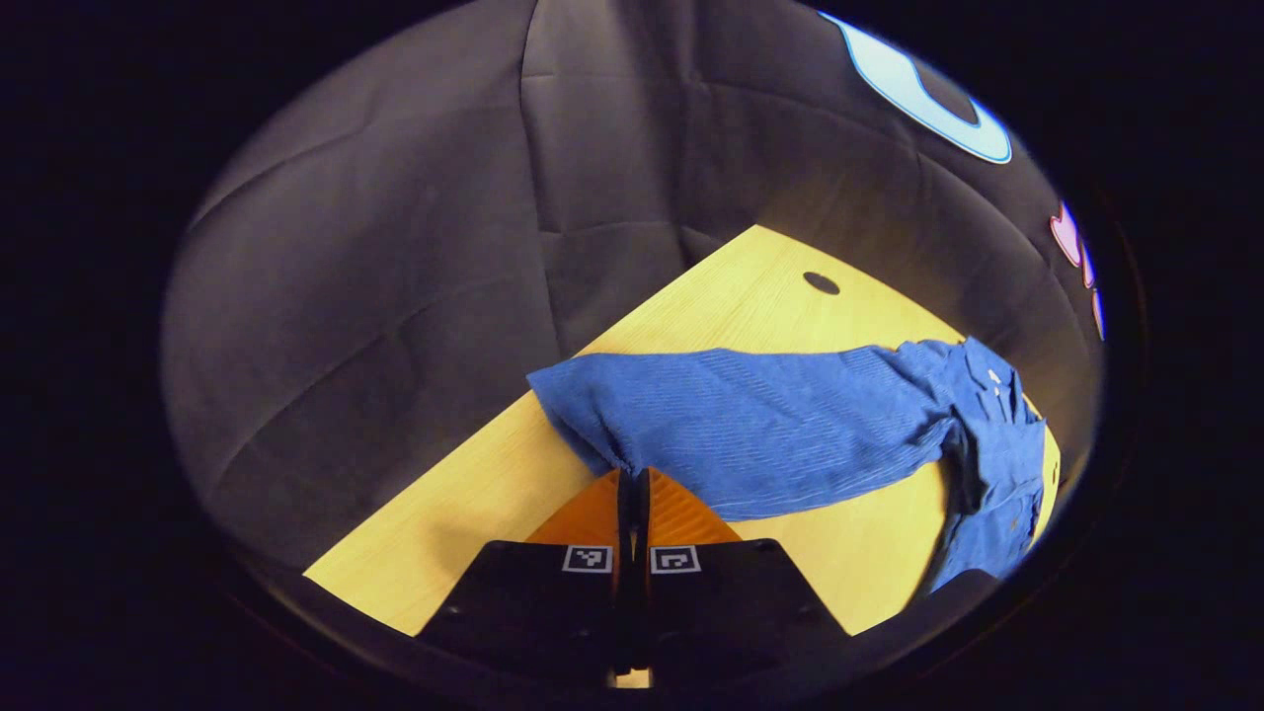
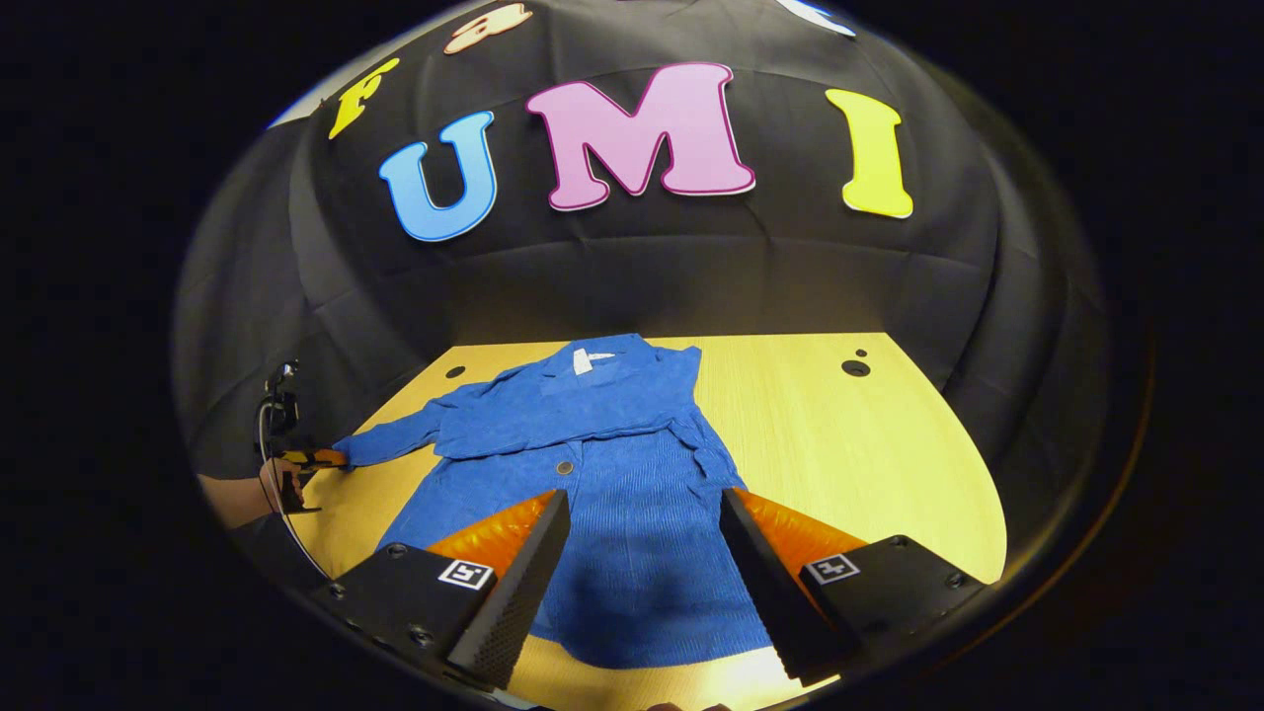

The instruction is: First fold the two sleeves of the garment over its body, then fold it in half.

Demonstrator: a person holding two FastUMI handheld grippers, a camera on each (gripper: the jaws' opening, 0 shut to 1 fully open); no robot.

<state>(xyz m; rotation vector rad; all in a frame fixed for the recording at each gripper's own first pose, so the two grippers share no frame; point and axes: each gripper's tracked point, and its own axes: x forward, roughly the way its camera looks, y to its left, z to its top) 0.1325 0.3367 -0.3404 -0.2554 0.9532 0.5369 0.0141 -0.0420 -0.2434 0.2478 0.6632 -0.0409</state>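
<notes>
Gripping the cuff end of a sleeve (image 1: 691, 425), the left gripper (image 1: 633, 484) has its jaws clenched on the blue cloth at the lower middle of the left gripper view, the sleeve stretching away toward the right of the frame. In the right gripper view that same gripper (image 2: 314, 457) sits far off at the left edge, a hand (image 2: 269, 481) behind it, pinching the sleeve tip where it reaches off the garment (image 2: 612, 474). The blue garment lies spread on the yellow surface (image 2: 869, 444), collar toward the top of the frame, hem at the bottom. The other sleeve looks already laid across the body, though the folds there are hard to read. The right gripper (image 2: 642, 553) hovers over the lower body with its jaws released, holding nothing. So it's the sleeve-folding step, judging by this. Next move: carry that cuff up and across onto the chest, keeping the cloth from bunching, then let go.
</notes>
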